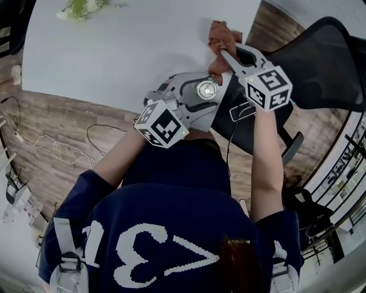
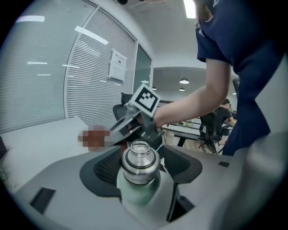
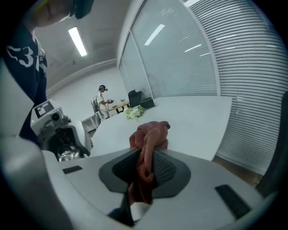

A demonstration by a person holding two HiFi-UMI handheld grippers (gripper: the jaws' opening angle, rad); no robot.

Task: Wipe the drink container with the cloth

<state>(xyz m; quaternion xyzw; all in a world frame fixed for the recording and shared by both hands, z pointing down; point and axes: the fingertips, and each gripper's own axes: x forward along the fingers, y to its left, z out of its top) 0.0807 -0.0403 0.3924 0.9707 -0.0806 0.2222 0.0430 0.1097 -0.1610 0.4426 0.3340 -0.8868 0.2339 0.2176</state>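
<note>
Two hand-held grippers are in your hands at the near edge of the white surface, with a small green plant well apart at its far left. Your left hand-held gripper is clamped on the drink container, a pale green bottle with a steel shoulder and a clear cap. It stands upright between the dark pads, its cap towards your other tool. Just to the right, your right hand-held gripper pinches the reddish-brown cloth. The fabric is squeezed in a bunched strip between nearly closed jaws and bulges out past their tips over the surface (whether it rests on the top is not clear). Cloth and bottle sit just beside each other. Farther right stands a black mesh office chair.
</note>
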